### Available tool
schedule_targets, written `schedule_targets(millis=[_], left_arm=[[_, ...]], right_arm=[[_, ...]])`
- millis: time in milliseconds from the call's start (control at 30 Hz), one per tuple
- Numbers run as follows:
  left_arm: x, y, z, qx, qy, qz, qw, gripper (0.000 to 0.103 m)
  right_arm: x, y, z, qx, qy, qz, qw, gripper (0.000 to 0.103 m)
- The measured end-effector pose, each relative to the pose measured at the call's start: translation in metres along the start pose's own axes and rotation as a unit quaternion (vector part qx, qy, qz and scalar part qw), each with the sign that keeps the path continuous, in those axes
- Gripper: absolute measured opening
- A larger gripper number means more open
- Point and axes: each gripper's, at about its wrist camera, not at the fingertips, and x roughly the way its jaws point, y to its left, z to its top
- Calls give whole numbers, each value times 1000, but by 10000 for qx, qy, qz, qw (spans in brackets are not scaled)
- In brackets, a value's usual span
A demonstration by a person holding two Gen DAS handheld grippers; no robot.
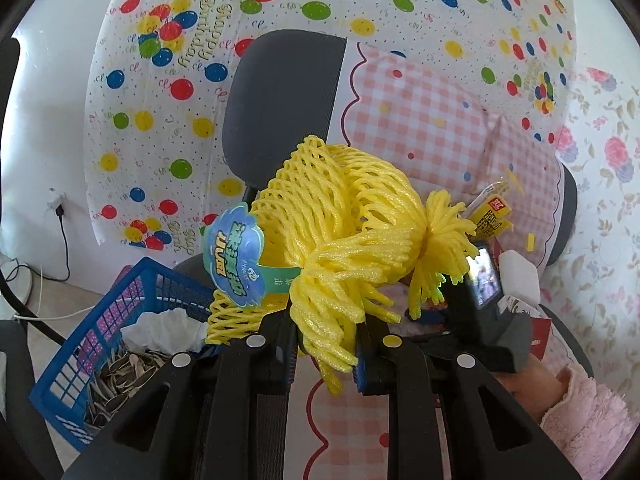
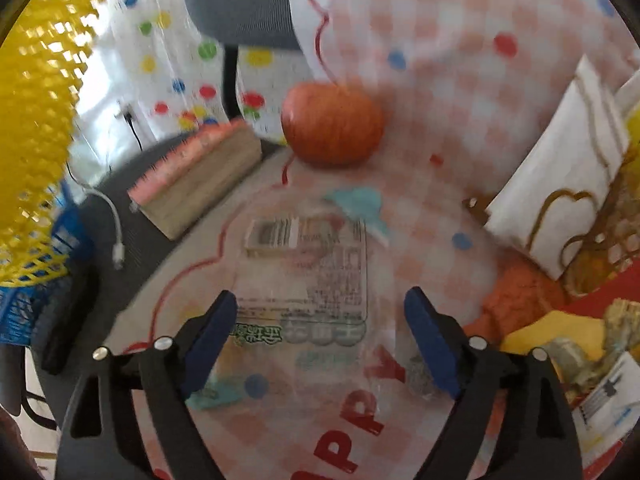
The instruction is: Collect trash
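Yellow foam net [image 1: 340,216] clamped in the left tongs [image 1: 328,344].
Right tongs [image 2: 320,340] gape over what looks like a clear wrapper [image 2: 304,272]; apple [image 2: 332,124] at twelve o'clock.

Left tool [image 1: 326,344] clamped narrow, right tool [image 2: 320,336] jaws wide, angled down

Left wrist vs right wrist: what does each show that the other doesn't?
Left wrist only: the left gripper shut on the yellow foam net, sunflower seed shells and a tissue in the blue basket.
Right wrist only: the right gripper open over a clear wrapper, an apple.
Both: the net, basket, checked cloth.
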Motion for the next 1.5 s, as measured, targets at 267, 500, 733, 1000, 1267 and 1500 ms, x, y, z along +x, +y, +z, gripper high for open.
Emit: schedule_targets(millis=[267, 500, 733, 1000, 1267, 1500], left_arm=[[-6, 9, 3, -56, -51, 156, 9998, 22], [-25, 5, 2, 7, -44, 404, 9992, 22], [-52, -32, -15, 261, 11, 126, 9996, 22], [-62, -124, -60, 826, 373, -1192, 9887, 22], [-61, -233, -116, 1493, 700, -2523, 9535, 22], [-64, -311, -177, 1889, 1143, -3517, 9097, 22]], right_arm=[[-13, 6, -19, -119, -111, -405, 9990, 4], [-81, -5, -46, 170, -891, 426, 9950, 1], [-189, -17, -80, 351, -1957, 179, 9799, 1], [-274, -76, -187, 1023, -2478, -1138, 9567, 1], [-336, -124, -300, 1934, -2529, -2366, 9180, 1], [-361, -135, -390, 2581, -2308, -3268, 8794, 1]])
